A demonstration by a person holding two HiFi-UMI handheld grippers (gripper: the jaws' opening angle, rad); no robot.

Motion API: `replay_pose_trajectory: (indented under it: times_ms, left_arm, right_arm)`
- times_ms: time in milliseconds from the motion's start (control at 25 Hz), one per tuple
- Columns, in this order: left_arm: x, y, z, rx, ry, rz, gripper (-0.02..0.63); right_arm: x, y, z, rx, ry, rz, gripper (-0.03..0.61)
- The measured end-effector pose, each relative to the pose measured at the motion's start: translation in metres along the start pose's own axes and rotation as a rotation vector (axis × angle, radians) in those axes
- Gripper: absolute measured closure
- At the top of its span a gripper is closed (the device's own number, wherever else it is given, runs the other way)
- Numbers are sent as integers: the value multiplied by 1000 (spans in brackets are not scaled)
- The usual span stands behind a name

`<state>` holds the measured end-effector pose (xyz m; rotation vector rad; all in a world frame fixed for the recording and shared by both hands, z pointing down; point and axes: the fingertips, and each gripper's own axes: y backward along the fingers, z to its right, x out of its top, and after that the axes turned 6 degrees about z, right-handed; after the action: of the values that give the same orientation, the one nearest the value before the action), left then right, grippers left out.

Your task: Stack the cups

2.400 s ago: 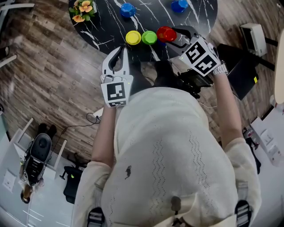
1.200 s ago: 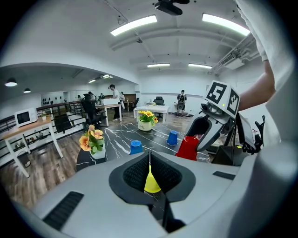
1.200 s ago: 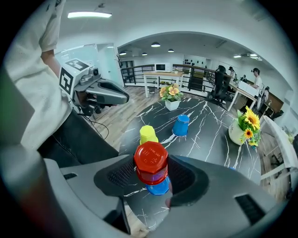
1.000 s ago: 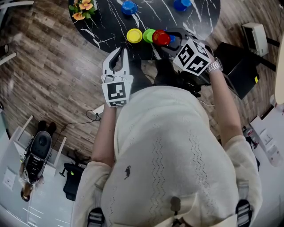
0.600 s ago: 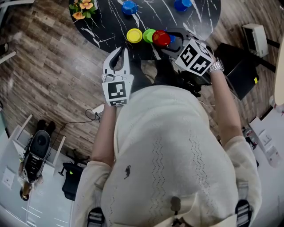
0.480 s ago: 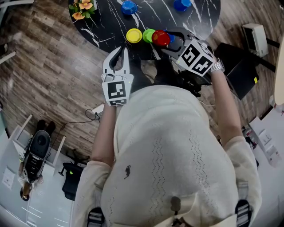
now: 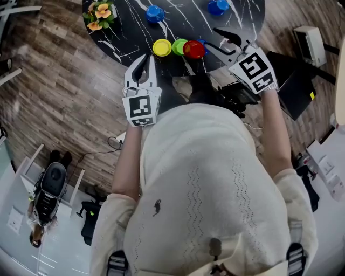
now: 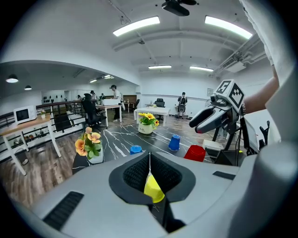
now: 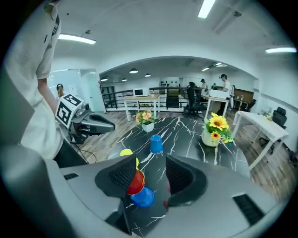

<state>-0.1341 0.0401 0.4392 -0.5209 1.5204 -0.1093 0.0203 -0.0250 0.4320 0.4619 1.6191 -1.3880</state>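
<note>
On the black marble table (image 7: 129,29) a yellow cup (image 7: 161,47), a green cup (image 7: 179,46) and a red cup (image 7: 193,49) stand in a row near the front edge. A blue cup (image 7: 203,42) peeks out behind the red one, touching it; whether they are nested I cannot tell. My right gripper (image 7: 222,42) hangs to the right of the red cup (image 9: 134,182), clear of it, jaws apart and closing on nothing. My left gripper (image 7: 144,57) is shut and empty at the table edge, below the yellow cup (image 8: 152,189).
Two more blue cups (image 7: 154,13) (image 7: 218,6) stand farther back on the table. A pot of orange flowers (image 7: 98,13) is at the table's left edge, and a sunflower pot (image 9: 215,130) sits at its far side. Wooden floor surrounds the table.
My right gripper has let go of the red cup and drawn back to the right. The red cup stays beside the green one. The left gripper has barely moved.
</note>
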Motion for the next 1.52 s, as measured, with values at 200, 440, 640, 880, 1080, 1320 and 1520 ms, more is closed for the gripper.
replay_pose_trajectory:
  times_ms: [200,440,640,880,1080,1320,1520]
  left_arm:
    - [11,-14,-10,7,-2,16,586]
    - [14,-43,-19,-52,-18,-12,570]
    - [0,-66,-25,-90,-57,-59,453]
    - [-20,-90,-29,-160,-70,-140,360]
    - [-27,-112,-42,-190,-75,-176,353]
    - [-40,-141,-52,-231,-129,-218,353]
    - [-52,-160,-54,-266,-173,-255,350]
  right_arm:
    - [6,22,28,-120,-63,68,374]
    - [3,37,42,-192,-70,52,373]
    - [-7,46,50,-249,-95,24,373]
    - [-11,54,57,-317,-129,11,371]
    - [-17,56,58,-353,-142,-17,371]
    - [-24,64,60,-412,-182,-45,371]
    - [-27,61,60,-445,-205,-56,373]
